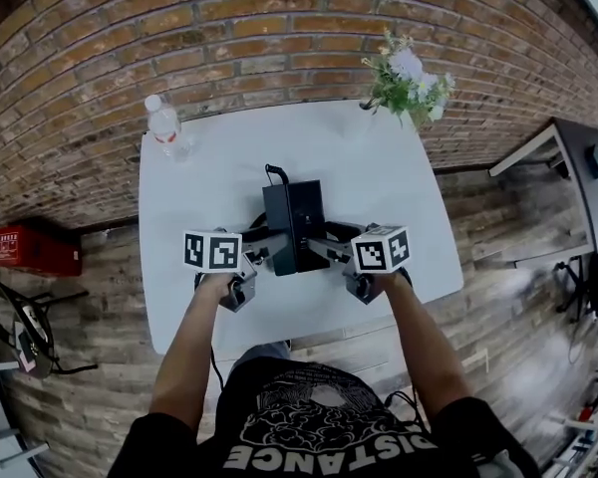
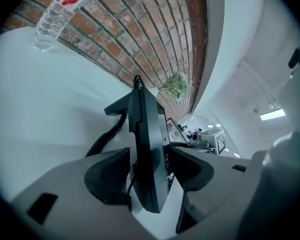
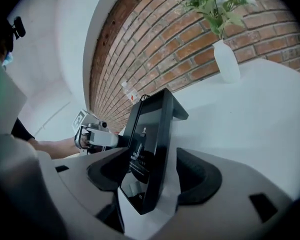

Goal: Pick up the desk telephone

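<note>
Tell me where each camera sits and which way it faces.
Head view: on the person's head, looking steeply down at the table and telephone; both forearms, left gripper and right gripper show.
Left gripper view: on the left gripper, looking along its open jaws astride the telephone's side, toward the bottle and brick wall.
Right gripper view: on the right gripper, facing the telephone's front between open jaws, with the vase behind.
Shared: each gripper view catches the other gripper.

**Office-style workroom with brick walls**

We see an exposed brick wall [image 1: 279, 38] across the top of the frame, plank flooring [image 1: 90, 297] at lower left, and a white table [image 1: 379, 167] at centre bearing a desk telephone [image 1: 294, 222], a water bottle [image 1: 166, 127] and a vase of flowers [image 1: 407, 83]. A dark desk [image 1: 578, 157] stands at right, a red box [image 1: 35, 249] at left.
</note>
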`<state>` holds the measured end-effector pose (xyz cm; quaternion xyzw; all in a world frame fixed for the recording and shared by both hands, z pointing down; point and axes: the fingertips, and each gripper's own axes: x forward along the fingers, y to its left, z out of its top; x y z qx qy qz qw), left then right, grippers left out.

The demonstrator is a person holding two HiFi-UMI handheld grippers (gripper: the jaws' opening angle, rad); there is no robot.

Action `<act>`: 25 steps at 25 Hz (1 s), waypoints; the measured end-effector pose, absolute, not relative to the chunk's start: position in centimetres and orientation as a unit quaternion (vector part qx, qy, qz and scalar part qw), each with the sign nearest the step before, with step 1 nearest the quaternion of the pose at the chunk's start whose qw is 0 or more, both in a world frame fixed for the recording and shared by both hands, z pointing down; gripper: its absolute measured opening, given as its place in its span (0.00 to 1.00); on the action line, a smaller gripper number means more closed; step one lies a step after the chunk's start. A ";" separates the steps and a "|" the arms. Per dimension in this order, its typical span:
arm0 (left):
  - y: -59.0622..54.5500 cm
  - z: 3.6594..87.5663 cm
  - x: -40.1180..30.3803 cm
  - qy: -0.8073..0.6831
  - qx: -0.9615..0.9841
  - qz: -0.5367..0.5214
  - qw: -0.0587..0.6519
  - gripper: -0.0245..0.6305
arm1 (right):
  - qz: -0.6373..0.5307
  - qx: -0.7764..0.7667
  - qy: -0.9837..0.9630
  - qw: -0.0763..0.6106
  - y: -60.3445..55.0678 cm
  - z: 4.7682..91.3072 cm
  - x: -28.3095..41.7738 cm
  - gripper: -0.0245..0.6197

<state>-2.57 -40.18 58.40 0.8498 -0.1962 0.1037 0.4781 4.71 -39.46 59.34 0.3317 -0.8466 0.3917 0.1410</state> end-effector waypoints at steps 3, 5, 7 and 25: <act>-40.6 58.4 -2.0 -0.173 0.849 0.111 0.487 0.39 | 0.408 0.306 -0.849 0.137 -39.8 59.6 3.7 0.46; -40.8 58.6 -1.7 -0.161 0.850 0.124 0.486 0.39 | 0.415 0.294 -0.849 0.142 -40.0 59.7 3.2 0.46; -41.1 58.7 -1.3 -0.153 0.851 0.134 0.485 0.39 | 0.420 0.289 -0.846 0.156 -40.3 60.0 3.0 0.46; -42.4 59.1 -0.5 -0.195 0.833 0.143 0.498 0.34 | 0.440 0.318 -0.827 0.143 -40.8 59.9 3.1 0.45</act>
